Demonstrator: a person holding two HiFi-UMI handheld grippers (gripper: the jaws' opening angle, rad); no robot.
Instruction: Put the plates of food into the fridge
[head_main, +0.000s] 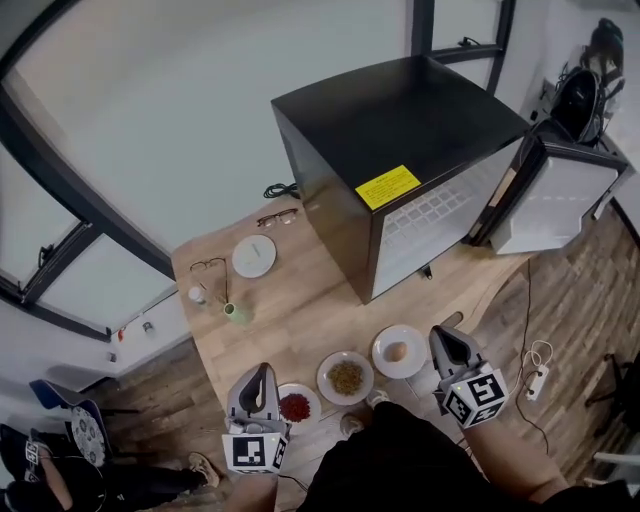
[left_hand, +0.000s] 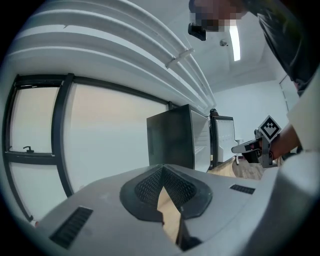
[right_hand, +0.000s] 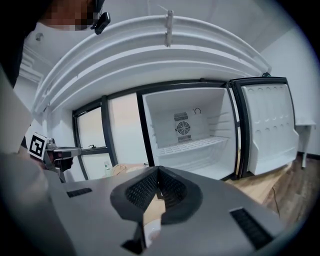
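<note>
Three plates of food stand in a row at the near edge of the wooden table (head_main: 290, 310): one with red food (head_main: 296, 405), one with brown food (head_main: 346, 378), one with a pale round piece (head_main: 398, 351). The black fridge (head_main: 400, 130) stands on the table with its door (head_main: 555, 200) swung open, and its white inside (right_hand: 195, 135) is bare. My left gripper (head_main: 257, 377) hovers just left of the red plate, shut and holding nothing. My right gripper (head_main: 438, 338) is just right of the pale plate, also shut and holding nothing.
Farther back on the table's left lie an empty white plate (head_main: 254, 256), two pairs of glasses (head_main: 277, 217), a small bottle (head_main: 198, 295) and a green cup (head_main: 235, 313). A power strip (head_main: 530, 381) and cables lie on the wooden floor at the right.
</note>
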